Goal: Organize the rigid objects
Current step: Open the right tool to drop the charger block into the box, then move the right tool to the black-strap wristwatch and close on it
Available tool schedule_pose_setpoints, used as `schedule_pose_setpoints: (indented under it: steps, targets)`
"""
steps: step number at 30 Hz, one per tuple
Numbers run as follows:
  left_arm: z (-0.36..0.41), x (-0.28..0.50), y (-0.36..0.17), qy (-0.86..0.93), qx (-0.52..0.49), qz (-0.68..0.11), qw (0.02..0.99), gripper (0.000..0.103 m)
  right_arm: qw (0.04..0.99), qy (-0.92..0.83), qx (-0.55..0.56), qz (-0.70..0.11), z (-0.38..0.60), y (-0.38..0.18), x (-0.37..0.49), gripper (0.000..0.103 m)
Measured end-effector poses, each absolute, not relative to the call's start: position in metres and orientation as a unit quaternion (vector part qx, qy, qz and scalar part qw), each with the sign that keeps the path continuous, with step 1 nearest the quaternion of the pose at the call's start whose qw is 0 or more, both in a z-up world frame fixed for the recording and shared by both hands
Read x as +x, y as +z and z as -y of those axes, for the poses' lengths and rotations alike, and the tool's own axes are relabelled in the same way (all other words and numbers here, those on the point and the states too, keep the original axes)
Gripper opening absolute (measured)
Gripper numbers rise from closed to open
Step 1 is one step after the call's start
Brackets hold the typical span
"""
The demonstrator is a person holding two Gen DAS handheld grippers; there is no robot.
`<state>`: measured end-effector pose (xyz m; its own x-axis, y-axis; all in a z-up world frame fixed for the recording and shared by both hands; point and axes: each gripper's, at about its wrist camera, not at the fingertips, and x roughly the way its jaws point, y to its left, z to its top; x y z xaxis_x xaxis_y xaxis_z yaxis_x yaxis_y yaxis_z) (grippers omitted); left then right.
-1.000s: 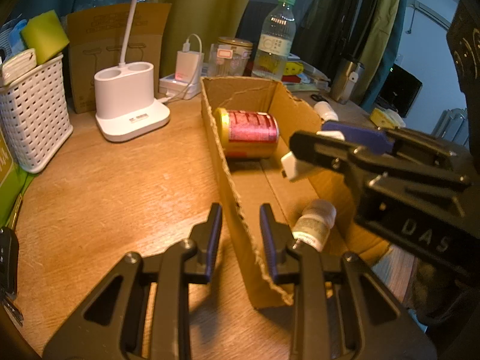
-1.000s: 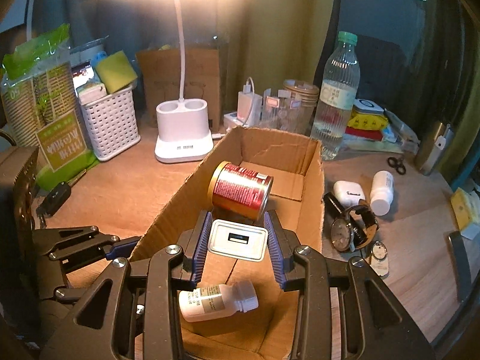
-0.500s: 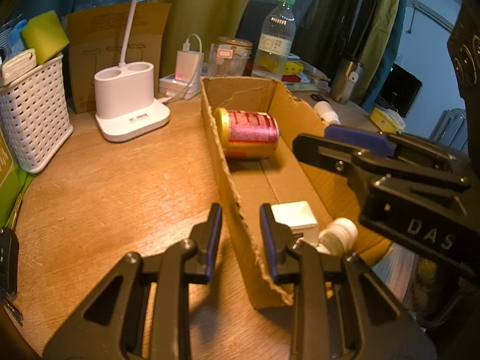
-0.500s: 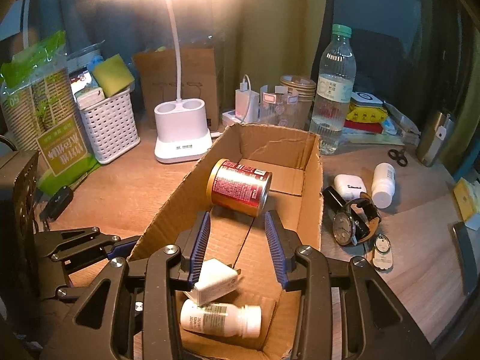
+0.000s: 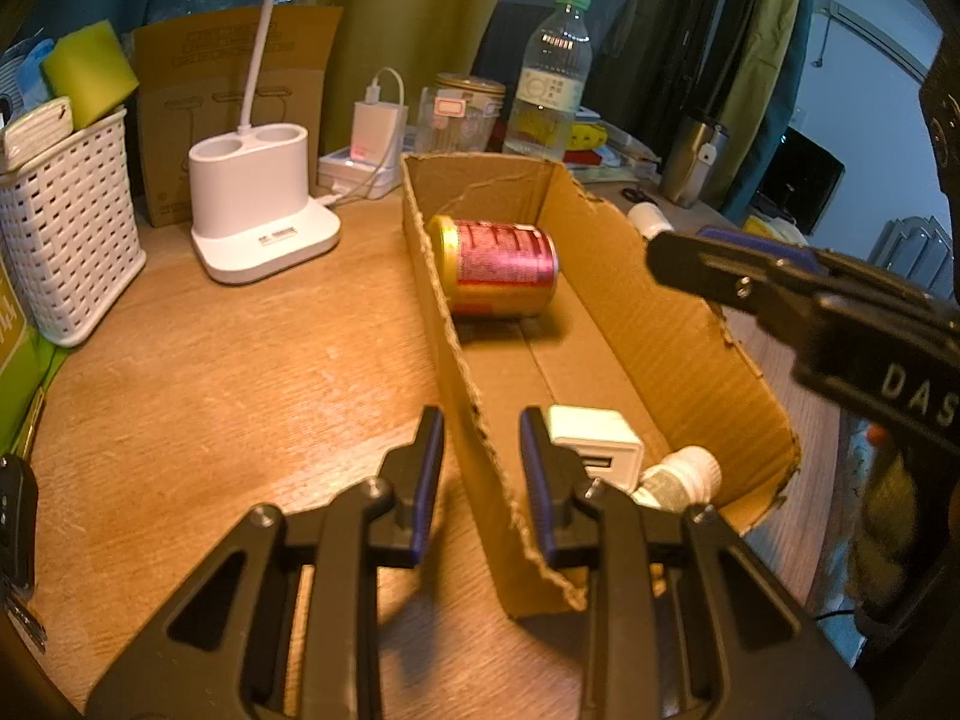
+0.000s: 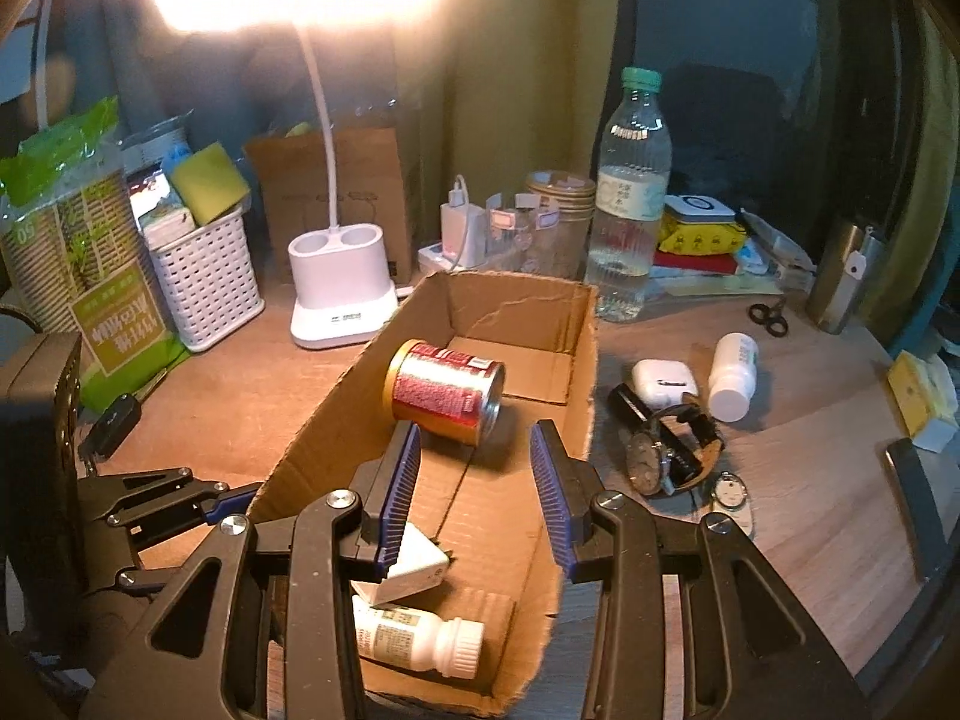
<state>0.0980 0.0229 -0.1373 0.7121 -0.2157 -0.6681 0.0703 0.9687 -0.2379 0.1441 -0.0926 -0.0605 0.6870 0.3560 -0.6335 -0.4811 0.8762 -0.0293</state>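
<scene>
Trouble, as we judge it from the left wrist view, lies at the cardboard box: our left tongs are clenched on its near left wall, and a tug could tip it or roll the red can at the far end. They point down across the desk.

From the right wrist view, our right tongs hang released and empty above the box, angled down. The white charger lies inside beneath them, against the pill bottle; a careless descent could knock either.
</scene>
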Motion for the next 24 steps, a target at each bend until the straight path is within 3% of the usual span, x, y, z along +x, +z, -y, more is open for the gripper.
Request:
schedule_pose_setpoints:
  steps: [24]
  targets:
    - [-0.023,0.098,-0.138,-0.078,-0.098,-0.371,0.92,0.027,0.932,0.148,-0.062,-0.324,0.16,-0.061,0.166,0.045]
